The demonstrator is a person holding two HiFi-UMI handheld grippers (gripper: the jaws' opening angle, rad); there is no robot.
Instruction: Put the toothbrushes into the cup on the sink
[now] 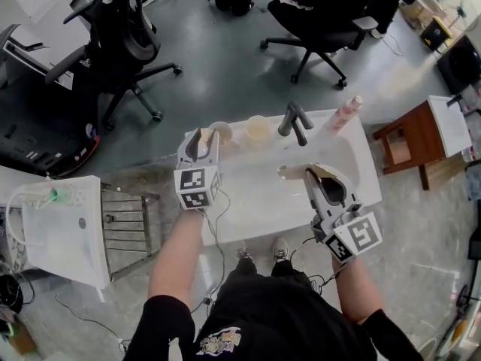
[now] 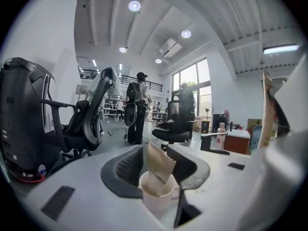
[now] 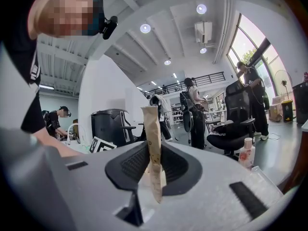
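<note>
Pale and round, the paper cup (image 1: 222, 133) stands on the back rim of the white ceramic sink (image 1: 263, 198) in the head view. The left gripper (image 1: 204, 140) is right at that cup, and the right gripper (image 1: 310, 176), well to the cup's right, clamps a beige paper-wrapped toothbrush (image 1: 291, 173). In the left gripper view the jaws stand apart around the cup, gripping nothing, while another wrapped toothbrush (image 2: 160, 170) leans inside it. In the right gripper view the jaws pinch their toothbrush upright, lower end free. The best next move is probably to draw the left gripper clear without snagging the wrapper, then lower the right's toothbrush end-first into the cup.
</note>
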